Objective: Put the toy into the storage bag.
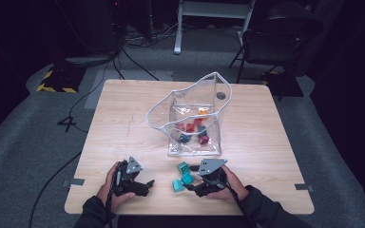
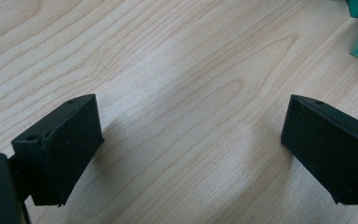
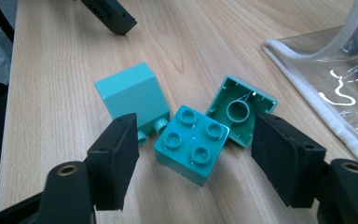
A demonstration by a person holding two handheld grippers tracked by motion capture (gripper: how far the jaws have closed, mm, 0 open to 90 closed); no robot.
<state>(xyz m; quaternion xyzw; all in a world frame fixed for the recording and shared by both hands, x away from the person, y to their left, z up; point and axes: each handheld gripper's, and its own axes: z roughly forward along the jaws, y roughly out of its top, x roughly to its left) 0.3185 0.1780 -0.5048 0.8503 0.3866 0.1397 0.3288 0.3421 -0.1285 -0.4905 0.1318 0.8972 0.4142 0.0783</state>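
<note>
Three teal bricks lie together near the table's front edge. One [image 3: 192, 142] sits studs up, one [image 3: 240, 109] shows its hollow underside, and a lighter one [image 3: 131, 95] lies on its side. My right gripper [image 3: 196, 135] is open and low over the table, its pads on either side of the studs-up brick with a gap on both sides. In the high view that right gripper [image 1: 188, 183] points left at the bricks [image 1: 187, 177]. My left gripper [image 2: 191, 140] is open over bare wood, nothing between its pads; the high view has the left gripper [image 1: 146, 186] left of the bricks.
A clear plastic bag [image 1: 190, 118] with a white rim stands open at the table's [image 1: 123, 123] middle, holding several red, teal and orange bricks. Its edge [image 3: 326, 70] lies just right of the teal bricks. A dark chair [image 1: 275, 38] and cables sit beyond the far edge.
</note>
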